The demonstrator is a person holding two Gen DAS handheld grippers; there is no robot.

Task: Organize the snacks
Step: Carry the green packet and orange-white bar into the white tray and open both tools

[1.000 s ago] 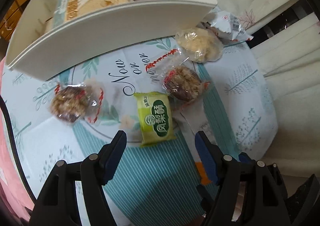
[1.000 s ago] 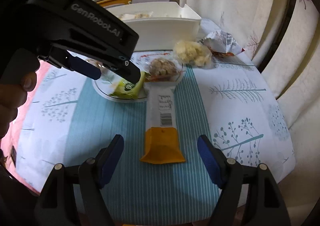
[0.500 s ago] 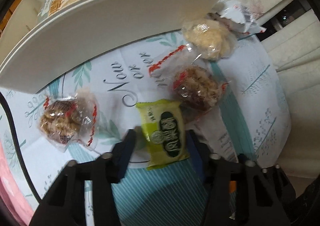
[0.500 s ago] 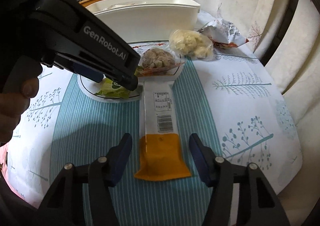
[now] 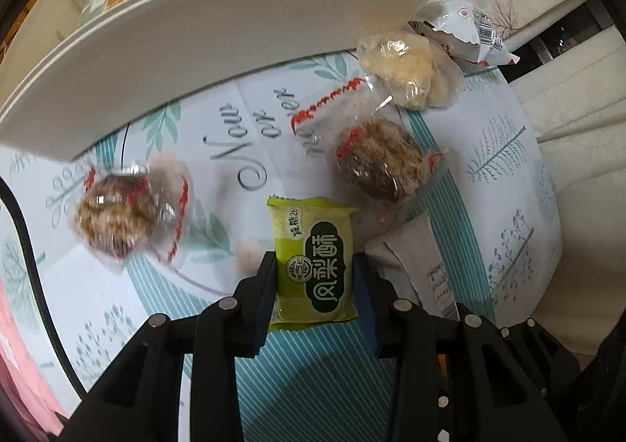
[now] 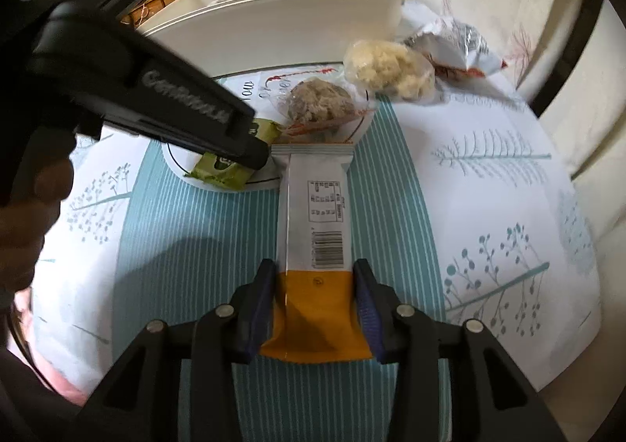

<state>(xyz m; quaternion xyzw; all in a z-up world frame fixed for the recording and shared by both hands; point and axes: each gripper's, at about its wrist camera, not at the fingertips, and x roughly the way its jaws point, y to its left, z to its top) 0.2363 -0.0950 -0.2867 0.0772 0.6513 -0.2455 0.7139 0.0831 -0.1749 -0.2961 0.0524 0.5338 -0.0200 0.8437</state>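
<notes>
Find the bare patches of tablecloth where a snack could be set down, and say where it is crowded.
Bare: the tree-printed cloth right of the orange-and-white packet; the striped cloth to its left. Crowded: in front of the white bin, around the green pastry and clear-wrapped cakes.

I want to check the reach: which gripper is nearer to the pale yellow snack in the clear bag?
Left. The left gripper, around the green packet, sits nearer the pale yellow snack; the right gripper grips the orange-ended bar farther back.

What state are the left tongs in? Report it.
Shut on the green snack packet: both fingers of the left tongs press its side edges.
</notes>
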